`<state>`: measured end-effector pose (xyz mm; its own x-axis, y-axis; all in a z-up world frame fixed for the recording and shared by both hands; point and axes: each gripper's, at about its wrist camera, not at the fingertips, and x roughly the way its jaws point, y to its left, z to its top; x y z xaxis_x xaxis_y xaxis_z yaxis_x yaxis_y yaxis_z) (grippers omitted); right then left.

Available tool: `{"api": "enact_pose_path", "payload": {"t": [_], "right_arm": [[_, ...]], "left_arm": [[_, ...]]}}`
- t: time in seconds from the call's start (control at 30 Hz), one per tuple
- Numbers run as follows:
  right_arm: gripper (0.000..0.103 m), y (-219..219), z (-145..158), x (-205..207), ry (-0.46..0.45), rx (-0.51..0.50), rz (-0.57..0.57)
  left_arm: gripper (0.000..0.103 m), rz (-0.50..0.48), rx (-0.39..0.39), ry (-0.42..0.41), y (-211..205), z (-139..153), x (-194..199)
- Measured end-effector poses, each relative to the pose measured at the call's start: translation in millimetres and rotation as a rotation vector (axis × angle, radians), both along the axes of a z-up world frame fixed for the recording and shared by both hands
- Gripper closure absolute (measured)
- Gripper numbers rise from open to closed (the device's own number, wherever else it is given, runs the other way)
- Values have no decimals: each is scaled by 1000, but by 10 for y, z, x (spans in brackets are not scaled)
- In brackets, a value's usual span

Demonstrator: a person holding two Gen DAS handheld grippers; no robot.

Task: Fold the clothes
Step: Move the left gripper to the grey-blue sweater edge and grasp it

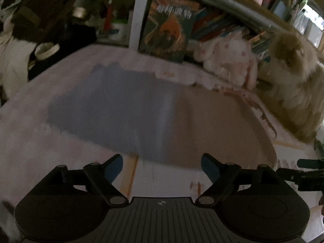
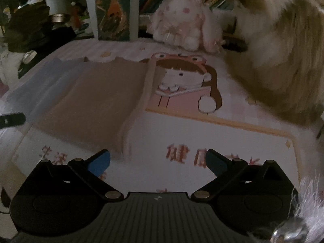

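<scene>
- Holding both the left gripper (image 1: pixel 162 168) and the right gripper (image 2: pixel 158 163) wide apart and empty, I see the folded cloth (image 2: pixel 91 101) flat on the blanket (image 2: pixel 182 141).
- Red characters (image 2: pixel 182 154) printed on the blanket are partly hidden; I read "健".

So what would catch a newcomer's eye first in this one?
Probably the garment, half blue and half tan, lying flat on the cartoon-girl bedspread just ahead of both open grippers. Next, the white plush bunny propped against the bookshelf behind it, and the big fluffy cream-and-brown toy filling the right side.
</scene>
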<state>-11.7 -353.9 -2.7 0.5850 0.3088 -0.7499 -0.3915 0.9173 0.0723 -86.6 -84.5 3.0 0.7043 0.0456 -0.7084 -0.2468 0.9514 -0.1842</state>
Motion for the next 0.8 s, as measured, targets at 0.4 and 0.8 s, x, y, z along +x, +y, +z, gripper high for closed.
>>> {"api": "enact_pose_path", "payload": {"t": [0.4, 0.8], "right_arm": [[2, 23, -71, -67, 44, 27, 54], [2, 113, 13, -5, 48, 36, 27]], "left_arm": [[15, 315, -345, 119, 523, -185, -78], [23, 619, -812, -51, 1309, -504, -190]]}}
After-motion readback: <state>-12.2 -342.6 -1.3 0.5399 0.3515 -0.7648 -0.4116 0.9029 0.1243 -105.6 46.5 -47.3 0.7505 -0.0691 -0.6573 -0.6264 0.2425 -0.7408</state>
